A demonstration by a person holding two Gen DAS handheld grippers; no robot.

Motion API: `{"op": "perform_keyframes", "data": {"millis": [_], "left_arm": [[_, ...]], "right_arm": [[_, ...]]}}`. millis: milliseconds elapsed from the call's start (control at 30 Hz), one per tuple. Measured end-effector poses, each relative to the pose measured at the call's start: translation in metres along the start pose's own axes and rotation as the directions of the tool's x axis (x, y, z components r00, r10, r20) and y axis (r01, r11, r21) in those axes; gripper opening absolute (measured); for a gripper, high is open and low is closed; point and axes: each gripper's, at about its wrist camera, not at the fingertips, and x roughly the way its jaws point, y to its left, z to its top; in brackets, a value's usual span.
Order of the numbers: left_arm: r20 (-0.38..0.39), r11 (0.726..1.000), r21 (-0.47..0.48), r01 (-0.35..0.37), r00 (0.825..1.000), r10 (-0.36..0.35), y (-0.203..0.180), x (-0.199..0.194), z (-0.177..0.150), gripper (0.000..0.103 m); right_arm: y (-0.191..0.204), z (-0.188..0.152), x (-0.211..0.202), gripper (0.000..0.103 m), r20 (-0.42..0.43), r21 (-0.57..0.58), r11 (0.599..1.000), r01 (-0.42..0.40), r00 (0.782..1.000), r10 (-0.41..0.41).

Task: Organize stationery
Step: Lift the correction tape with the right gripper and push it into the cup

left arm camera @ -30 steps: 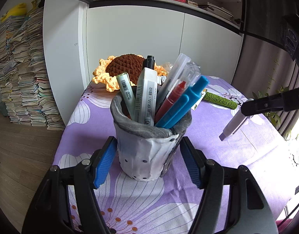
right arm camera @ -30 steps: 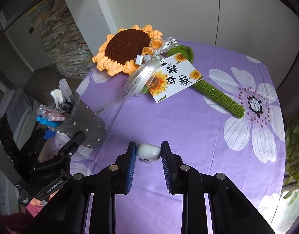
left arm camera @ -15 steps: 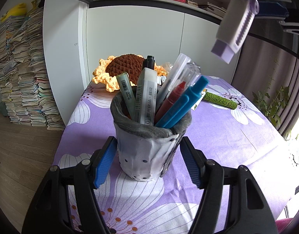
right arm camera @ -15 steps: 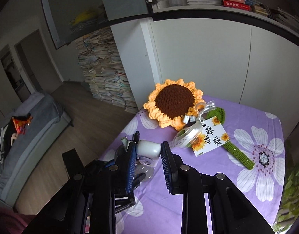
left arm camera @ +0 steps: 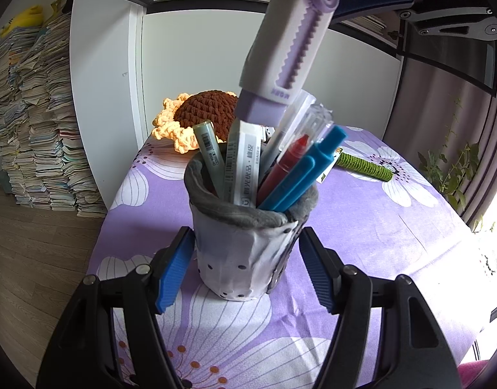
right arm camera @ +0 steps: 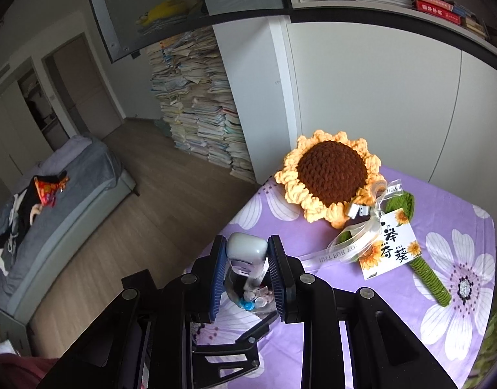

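— Grippers first: what have you got?

— My left gripper [left arm camera: 245, 259] is clamped on the pen pot [left arm camera: 248, 249], blue pads pressed to both sides. It stands upright on the purple cloth [left arm camera: 378, 227], at the near left corner.

— And the right?

— My right gripper [right arm camera: 246, 269] is closed on the lilac cutter [left arm camera: 287, 45] — held by its top end, tilted, its lower tip just above the pens [left arm camera: 300, 168] in the pot.

— Anything else on the cloth?

— Only the crochet sunflower [right arm camera: 332, 178] at the far side, with its tag [right arm camera: 391, 246] beside it.
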Motion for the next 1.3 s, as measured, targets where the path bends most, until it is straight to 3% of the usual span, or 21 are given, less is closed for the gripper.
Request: {"op": "perform_keyframes", "data": {"millis": [467, 1300], "left_arm": [[-0.002, 1.000, -0.001, -0.001, 1.000, 0.001, -0.001, 0.001, 0.000, 0.066], [-0.005, 1.000, 0.000, 0.000, 1.000, 0.000, -0.002, 0.003, 0.001, 0.066]], "right_arm": [[-0.009, -0.006, 0.026, 0.028, -0.093, 0.028, 1.000, -0.014, 0.996, 0.016], [-0.032, -0.006, 0.049, 0.028, -0.150, 0.149, 0.984, -0.103, 0.981, 0.125]]}}
